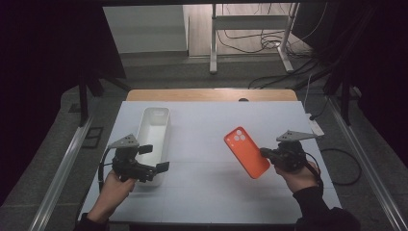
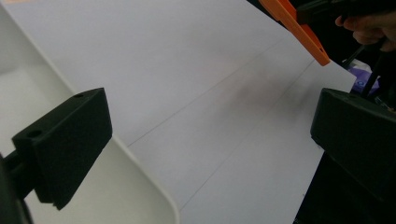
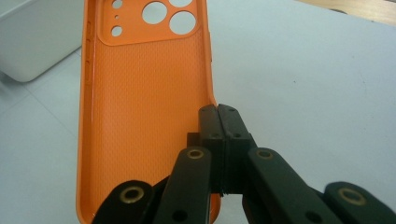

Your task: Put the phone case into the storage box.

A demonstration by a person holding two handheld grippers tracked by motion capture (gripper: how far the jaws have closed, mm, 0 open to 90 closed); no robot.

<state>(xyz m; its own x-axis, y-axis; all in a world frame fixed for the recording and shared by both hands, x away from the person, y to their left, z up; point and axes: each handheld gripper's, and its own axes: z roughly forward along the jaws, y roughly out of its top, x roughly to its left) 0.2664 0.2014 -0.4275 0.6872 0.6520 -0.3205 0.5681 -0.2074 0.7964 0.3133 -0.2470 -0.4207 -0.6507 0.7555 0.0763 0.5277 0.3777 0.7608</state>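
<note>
The orange phone case (image 1: 246, 152) is clamped by its edge in the right gripper (image 1: 266, 153), right of the white bin (image 1: 154, 126); the left gripper (image 1: 159, 159), jaws apart and empty, sits at that bin. Carrying to it is judged next.

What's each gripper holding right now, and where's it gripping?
The right gripper pinches the orange phone case by its side edge. The left gripper is open, holding nothing.

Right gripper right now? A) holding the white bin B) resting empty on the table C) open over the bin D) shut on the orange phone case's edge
D: the right gripper is shut on the side edge of the phone case, which is lifted off the table.
</note>
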